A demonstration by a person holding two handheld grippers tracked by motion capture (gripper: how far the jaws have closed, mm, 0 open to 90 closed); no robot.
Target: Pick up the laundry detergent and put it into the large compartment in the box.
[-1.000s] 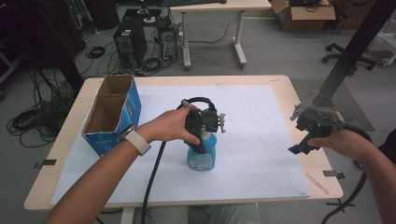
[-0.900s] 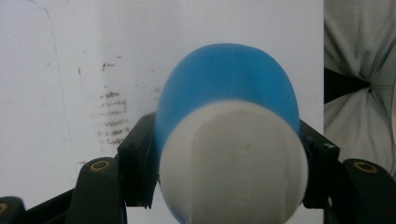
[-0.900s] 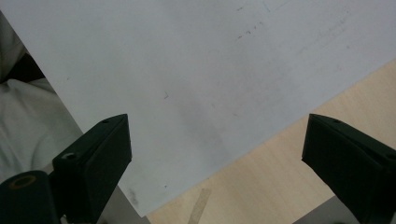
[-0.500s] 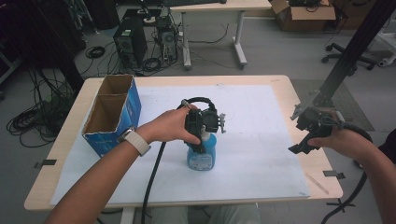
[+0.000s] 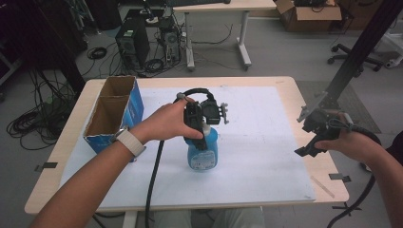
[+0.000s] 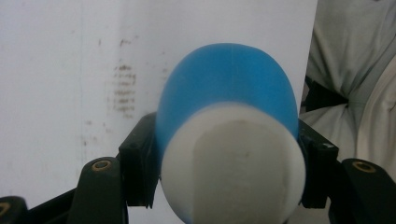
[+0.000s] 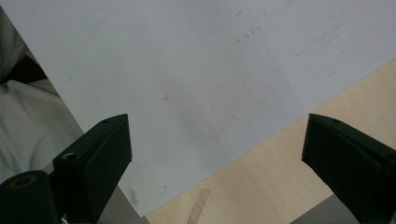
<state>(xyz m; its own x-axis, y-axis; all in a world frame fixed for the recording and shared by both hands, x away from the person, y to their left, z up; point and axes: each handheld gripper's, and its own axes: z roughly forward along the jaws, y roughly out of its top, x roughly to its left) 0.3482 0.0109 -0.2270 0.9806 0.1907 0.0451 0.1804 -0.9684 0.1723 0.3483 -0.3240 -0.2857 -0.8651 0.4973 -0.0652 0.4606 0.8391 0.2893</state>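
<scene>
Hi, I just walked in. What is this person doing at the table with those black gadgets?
A person holds a two-fingered gripper in each hand. The left gripper is closed around the top of a blue plastic bottle with a white cap, which stands on the white sheet covering the wooden table. The right gripper hangs open near the table's right edge, holding nothing. An open blue cardboard box sits at the left.

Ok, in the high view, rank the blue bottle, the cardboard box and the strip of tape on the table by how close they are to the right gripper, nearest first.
Measured from the right gripper at the table's right edge:
1. Tape: on the bare wood just below it, toward the person.
2. Bottle: mid-table, between the left gripper's jaws.
3. Box: far left side of the table.
</scene>
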